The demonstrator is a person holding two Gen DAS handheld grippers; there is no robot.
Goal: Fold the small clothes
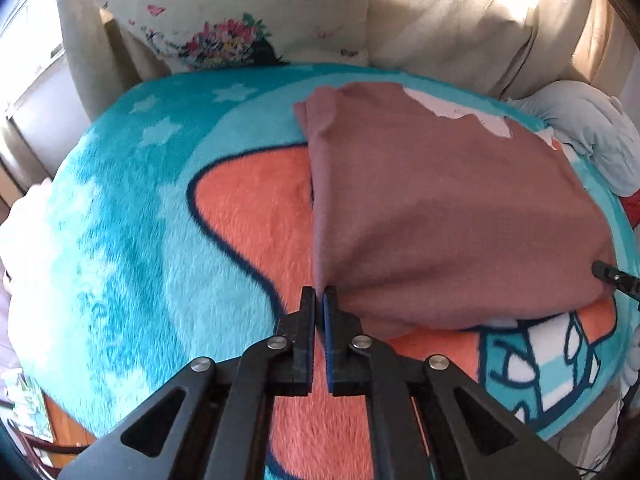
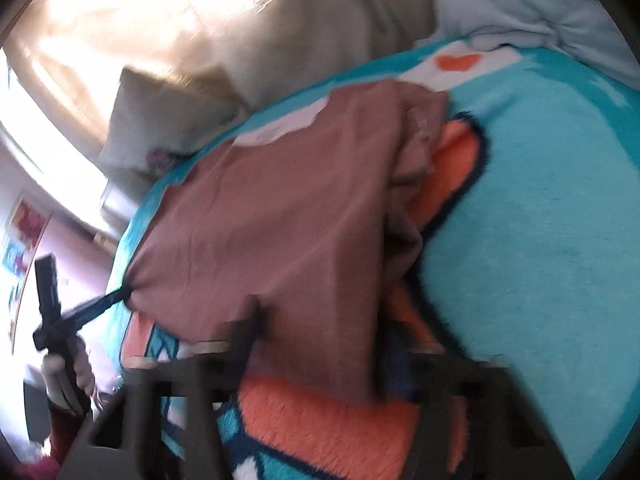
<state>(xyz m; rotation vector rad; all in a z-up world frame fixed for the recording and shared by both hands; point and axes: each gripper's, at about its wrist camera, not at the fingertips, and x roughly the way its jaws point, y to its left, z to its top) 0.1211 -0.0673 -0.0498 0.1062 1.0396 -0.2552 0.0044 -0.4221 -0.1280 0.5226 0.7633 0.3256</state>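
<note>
Clamped at the near left corner of the mauve garment: left gripper, jaws pinched tight on the fabric edge. Just past that, at the near right corner, right gripper, blurred, cloth draped between its fingers, apparently clenched on it. Spread flat on the teal-and-orange blanket, long axis running away toward the floral pillow and beige cushions. No readable writing or labels anywhere.

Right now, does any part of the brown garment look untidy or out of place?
Yes. In the right wrist view, one side of the brown garment is bunched into loose folds instead of lying flat on the blanket. Nothing looks damaged.
</note>
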